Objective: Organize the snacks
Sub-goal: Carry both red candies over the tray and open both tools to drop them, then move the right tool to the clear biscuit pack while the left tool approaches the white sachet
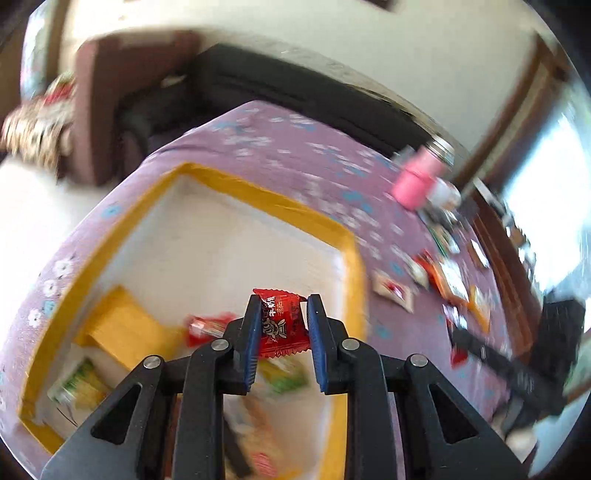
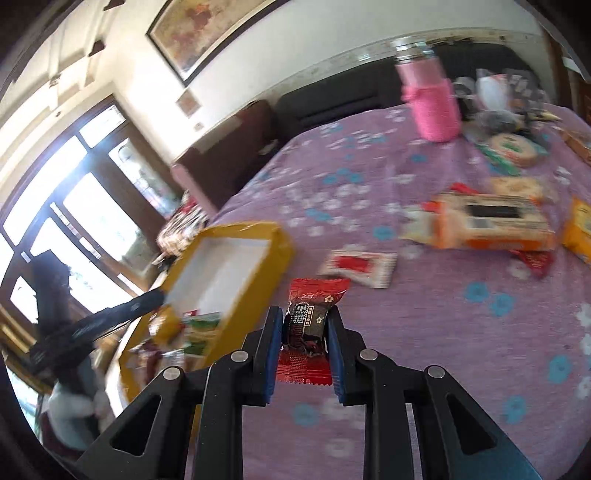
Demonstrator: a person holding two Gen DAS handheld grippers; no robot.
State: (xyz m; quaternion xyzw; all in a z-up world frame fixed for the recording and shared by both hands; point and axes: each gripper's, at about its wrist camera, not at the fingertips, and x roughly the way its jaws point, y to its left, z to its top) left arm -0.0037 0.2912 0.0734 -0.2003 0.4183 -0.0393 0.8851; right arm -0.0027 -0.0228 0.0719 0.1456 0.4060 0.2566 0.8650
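Both tongs hold wrapped sweets: left tongs (image 1: pixel 282 325) grip a red candy (image 1: pixel 282 328) low-centre over the yellow box (image 1: pixel 258 195), right tongs (image 2: pixel 304 332) pinch a dark candy (image 2: pixel 306 325), best released inside the box's walls.

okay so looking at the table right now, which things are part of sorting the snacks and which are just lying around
Part of the job:
- red snack packet in the left tool
- red-and-black snack packet in the right tool
- yellow box
- loose snacks on the cloth

Lying about:
- pink bottle
- framed picture
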